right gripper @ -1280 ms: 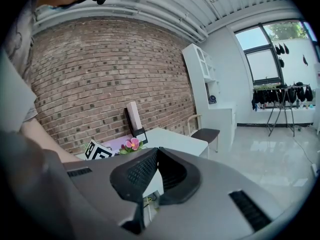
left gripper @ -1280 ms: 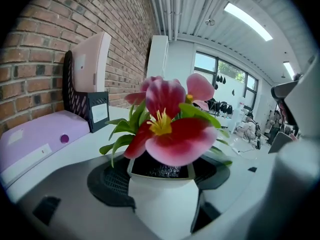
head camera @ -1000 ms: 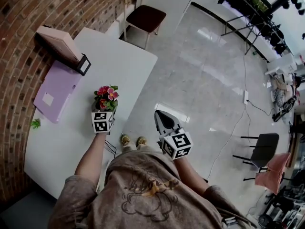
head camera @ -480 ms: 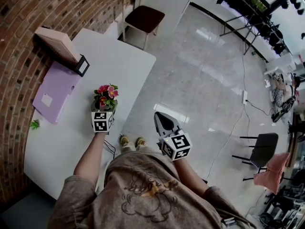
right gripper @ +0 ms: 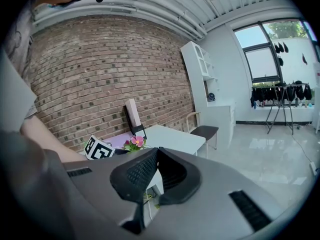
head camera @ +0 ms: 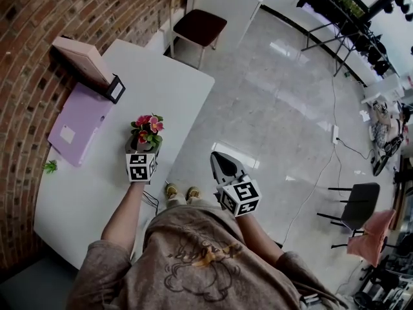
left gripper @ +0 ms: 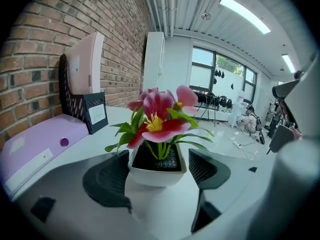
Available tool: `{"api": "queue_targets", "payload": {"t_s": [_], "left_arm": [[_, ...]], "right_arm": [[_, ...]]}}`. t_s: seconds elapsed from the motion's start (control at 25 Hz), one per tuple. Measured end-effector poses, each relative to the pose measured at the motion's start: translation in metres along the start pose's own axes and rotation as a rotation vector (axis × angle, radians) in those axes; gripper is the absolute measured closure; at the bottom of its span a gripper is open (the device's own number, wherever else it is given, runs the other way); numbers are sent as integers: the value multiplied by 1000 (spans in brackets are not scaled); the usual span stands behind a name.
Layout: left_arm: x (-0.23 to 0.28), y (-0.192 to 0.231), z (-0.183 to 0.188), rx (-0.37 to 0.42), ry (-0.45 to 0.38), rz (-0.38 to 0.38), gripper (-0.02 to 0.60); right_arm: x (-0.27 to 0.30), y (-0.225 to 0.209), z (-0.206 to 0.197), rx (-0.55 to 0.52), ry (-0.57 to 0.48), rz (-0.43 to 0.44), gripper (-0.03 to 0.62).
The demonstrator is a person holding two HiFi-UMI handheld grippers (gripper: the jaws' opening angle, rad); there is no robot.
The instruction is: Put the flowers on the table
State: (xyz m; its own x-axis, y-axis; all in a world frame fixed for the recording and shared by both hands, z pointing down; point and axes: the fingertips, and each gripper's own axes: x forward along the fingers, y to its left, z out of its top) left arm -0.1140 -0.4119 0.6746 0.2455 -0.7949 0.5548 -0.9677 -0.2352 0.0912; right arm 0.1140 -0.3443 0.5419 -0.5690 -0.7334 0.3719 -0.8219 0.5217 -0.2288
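Flowers (left gripper: 159,115), red and pink with green leaves, stand upright in a small white pot (left gripper: 156,174) that sits between the two pads of the left tool (head camera: 142,150). The left pad presses the pot's side and the right pad lies against or just off the other side, so I judge the tool narrowed onto the pot and carrying it. From the head view the pot is over the white surface (head camera: 84,192), close to the edge nearest the person, with a purple folder (head camera: 77,124) beside it toward the brick wall. No view shows whether the pot's base touches the surface or hangs just above it.

The right tool (head camera: 222,165) is held over the floor beside the person, its pads brought together with nothing between them.

The main risk is letting go too soon. If the base is not seated flat, the pot could drop and tip, and the tall blooms make it top-heavy. A tilted approach would land it on one corner. Uneven opening could drag the pot sideways. So near the edge, a nudge from the withdrawing tool might push it off onto the floor.
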Motion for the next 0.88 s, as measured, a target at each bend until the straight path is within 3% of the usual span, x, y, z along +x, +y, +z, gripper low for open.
{"api": "queue_targets", "payload": {"t_s": [0.48, 0.88], "left_arm": [[-52, -2, 10, -63, -45, 8, 213], [-123, -4, 51, -109, -183, 17, 213]], "right_arm": [[12, 23, 4, -28, -6, 95, 591], [31, 55, 12, -64, -6, 198, 591]]}}
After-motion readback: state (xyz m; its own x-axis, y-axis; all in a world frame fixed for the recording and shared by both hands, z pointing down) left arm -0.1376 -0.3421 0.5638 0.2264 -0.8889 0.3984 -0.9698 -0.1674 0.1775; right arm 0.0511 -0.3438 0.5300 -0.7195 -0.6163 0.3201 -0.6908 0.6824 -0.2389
